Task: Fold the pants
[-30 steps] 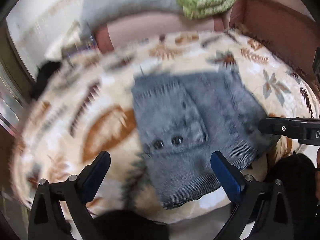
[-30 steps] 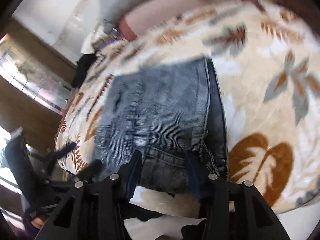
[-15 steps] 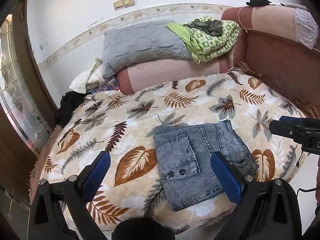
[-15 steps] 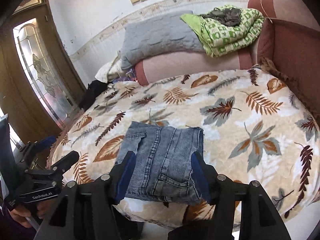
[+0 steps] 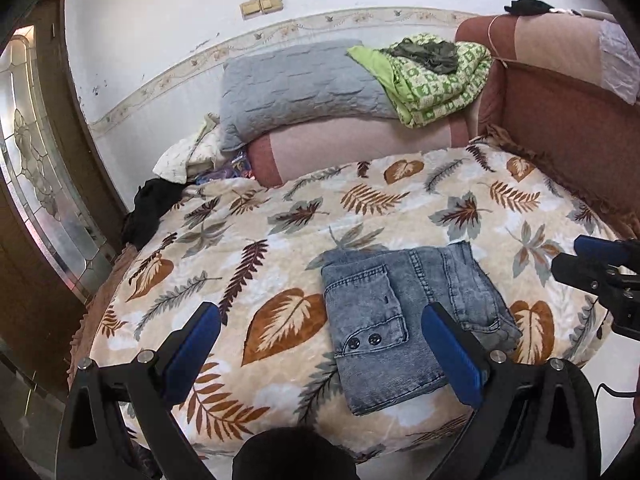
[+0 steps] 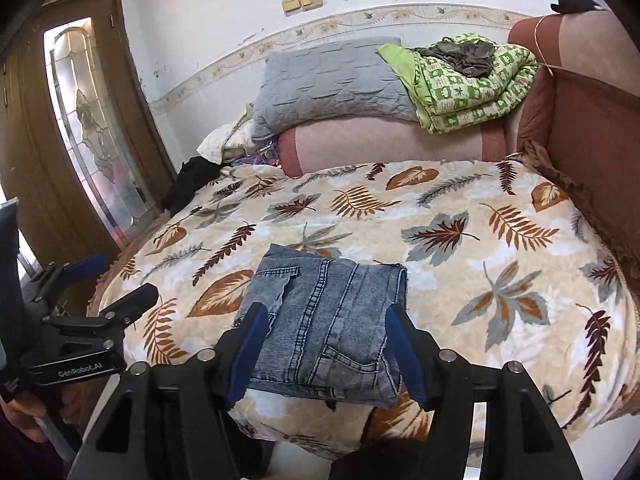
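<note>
The right claw (image 6: pixel 324 344) was opening, empty, above the folded jeans (image 6: pixel 324 320). The left claw (image 5: pixel 320 356) gaped empty, jeans lying toward its right finger.

Both tools are black angular frames; the left claw (image 5: pixel 320 350) and right claw (image 6: pixel 326 350) carry blue pads on their fingers, with silver screw heads at the joints; white "GenRobot.AI" lettering marks the left body.

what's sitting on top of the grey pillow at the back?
A folded green patterned blanket overlaps the right end of the grey pillow, with a dark olive garment bunched on the blanket. The pillow's right end is covered, so its edge there can't be seen.
</note>
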`<state>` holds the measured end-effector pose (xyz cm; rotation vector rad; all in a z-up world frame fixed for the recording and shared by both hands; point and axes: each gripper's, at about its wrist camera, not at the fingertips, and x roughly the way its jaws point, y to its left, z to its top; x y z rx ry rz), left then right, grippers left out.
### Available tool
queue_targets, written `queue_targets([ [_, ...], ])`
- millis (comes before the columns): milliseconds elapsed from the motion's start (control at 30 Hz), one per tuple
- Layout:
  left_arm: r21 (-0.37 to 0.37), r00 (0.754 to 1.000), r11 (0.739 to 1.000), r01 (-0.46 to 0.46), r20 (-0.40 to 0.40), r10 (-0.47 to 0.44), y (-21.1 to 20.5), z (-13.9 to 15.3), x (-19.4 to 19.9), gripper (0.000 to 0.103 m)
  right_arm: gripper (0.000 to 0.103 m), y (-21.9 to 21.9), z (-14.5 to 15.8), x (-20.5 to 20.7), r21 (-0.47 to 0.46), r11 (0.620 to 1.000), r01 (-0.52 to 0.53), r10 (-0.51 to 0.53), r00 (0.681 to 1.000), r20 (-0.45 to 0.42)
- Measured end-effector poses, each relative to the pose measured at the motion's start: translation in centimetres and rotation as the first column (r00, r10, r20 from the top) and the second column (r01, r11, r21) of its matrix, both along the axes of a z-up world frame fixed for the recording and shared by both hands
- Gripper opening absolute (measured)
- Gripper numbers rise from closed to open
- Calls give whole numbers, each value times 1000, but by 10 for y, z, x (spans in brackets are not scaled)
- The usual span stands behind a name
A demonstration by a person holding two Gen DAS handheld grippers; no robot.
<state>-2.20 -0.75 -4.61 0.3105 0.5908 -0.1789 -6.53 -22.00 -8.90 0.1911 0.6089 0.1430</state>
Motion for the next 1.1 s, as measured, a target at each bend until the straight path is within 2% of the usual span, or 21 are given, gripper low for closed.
queue_targets([
  [267, 40, 998, 999, -36, -41, 38, 0, -19, 15, 101, 66, 0, -13, 11, -32, 999, 15, -16, 999, -34],
  [600, 70, 994, 996, -52, -97, 58, 1, -40, 32, 101, 66, -2, -31, 26, -28, 999, 21, -23, 996, -90],
  [1100, 82, 986, 994, -75, -141, 86, 8, -57, 46, 101, 67, 4, -47, 40, -42, 999, 6, -12, 989, -145],
])
